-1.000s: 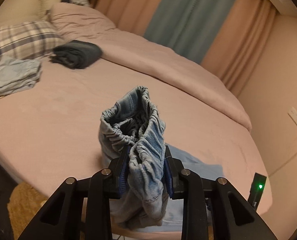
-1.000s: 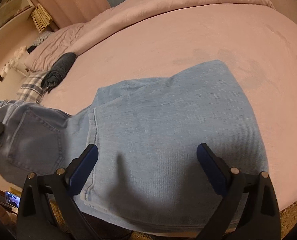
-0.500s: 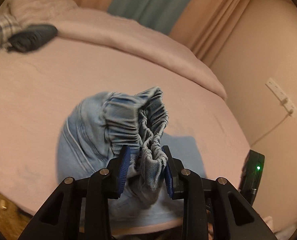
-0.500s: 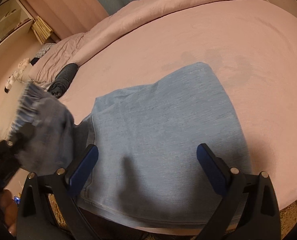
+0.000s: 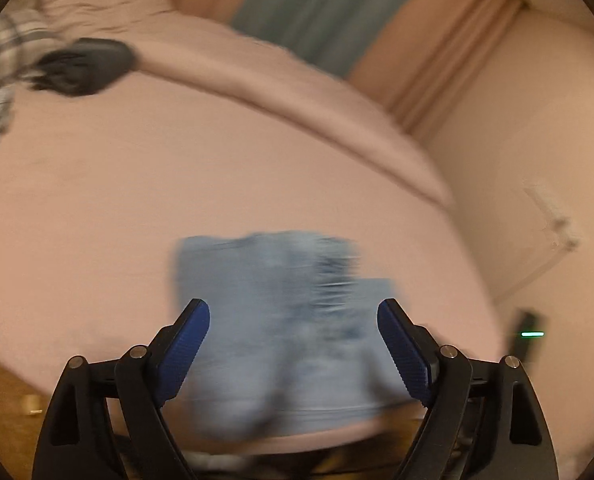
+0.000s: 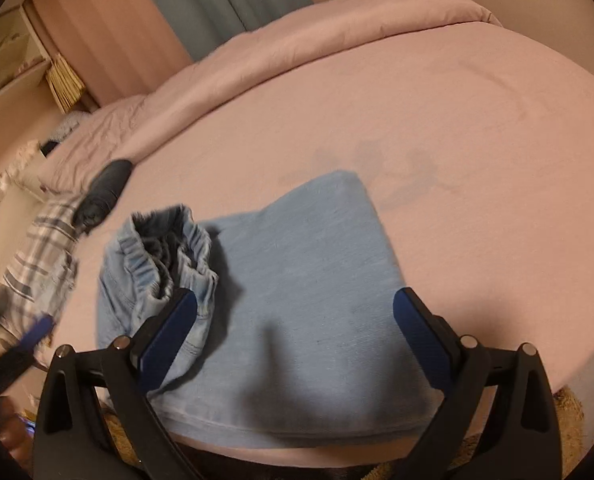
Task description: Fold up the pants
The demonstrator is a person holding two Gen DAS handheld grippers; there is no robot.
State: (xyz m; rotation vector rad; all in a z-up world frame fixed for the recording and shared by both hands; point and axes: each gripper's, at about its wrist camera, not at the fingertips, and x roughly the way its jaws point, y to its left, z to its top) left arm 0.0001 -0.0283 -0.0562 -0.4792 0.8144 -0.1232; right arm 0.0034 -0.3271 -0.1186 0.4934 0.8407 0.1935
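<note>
text: none legible | labels: none | signs: none

Left gripper point(image 5: 293, 340): black plastic frame w/ two angled fingers, each built from triangular open-web arms. Fingers point(image 5: 185, 348) tipped w/ dark blue pads, ribbed/knurled texture. Round silver pivot pins on the linkage, two per side. Frame edges matte, no markings readable; the view is blurred.

Right gripper point(image 6: 293, 328): same build, black skeleton arms w/ triangular cut-outs, blue textured pads on the fingers point(image 6: 417, 332), silver pins at the joints, approx. mirror-symmetric L/R.

In right wrist view, far left edge, the other gripper shows as a smeared black shape w/ a blue pad. Bit of a hand at the bottom left corner; no sleeve visible there.
</note>
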